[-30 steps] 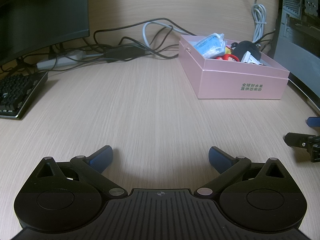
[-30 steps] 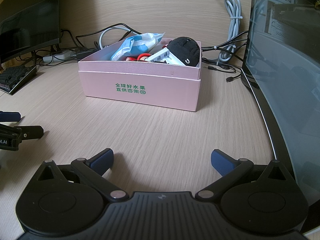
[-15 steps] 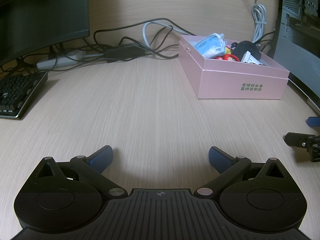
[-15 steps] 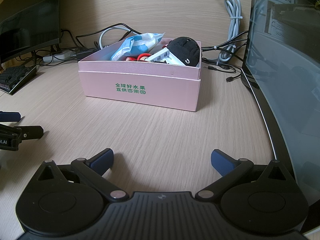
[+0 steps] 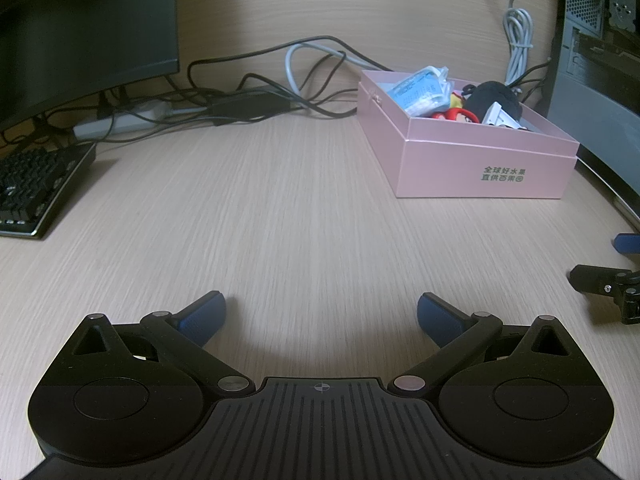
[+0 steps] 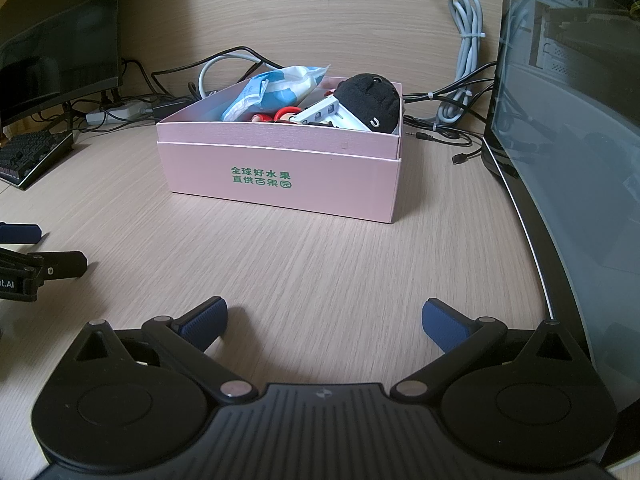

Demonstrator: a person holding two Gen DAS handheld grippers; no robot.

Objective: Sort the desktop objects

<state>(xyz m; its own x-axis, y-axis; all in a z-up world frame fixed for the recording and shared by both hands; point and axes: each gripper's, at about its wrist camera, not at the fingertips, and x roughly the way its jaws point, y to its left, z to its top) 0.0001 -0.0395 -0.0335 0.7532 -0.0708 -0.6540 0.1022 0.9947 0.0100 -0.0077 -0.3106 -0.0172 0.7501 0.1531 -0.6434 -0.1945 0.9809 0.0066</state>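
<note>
left gripper (image 5: 321, 314) sits low over the desk (image 5: 280, 220), blue pads spread wide with only bare wood between them. right gripper (image 6: 324, 320) is the same, jaws wide apart, holding nothing, parked just above the tabletop. each one shows at the edge of the other's view, side by side and apart. ahead of the right gripper stands the pink box (image 6: 280, 176), green lettering on its front wall, lid off; from the left gripper it lies forward and off to the right. the box is packed: a blue and white packet (image 6: 276, 90) leans at the back left, a black plush toy (image 6: 370, 98) fills the back right corner, a white plastic piece (image 6: 324, 114) rests against the plush, and something red (image 6: 286, 113) peeks out between them, too buried to tell what. behind the box a tangle of cables (image 5: 280, 92) runs along the wall. a keyboard (image 5: 36, 184) sits at the far left under a dark monitor (image 5: 80, 28). a computer case with a glass side (image 6: 568, 140) stands just right of the box.
</note>
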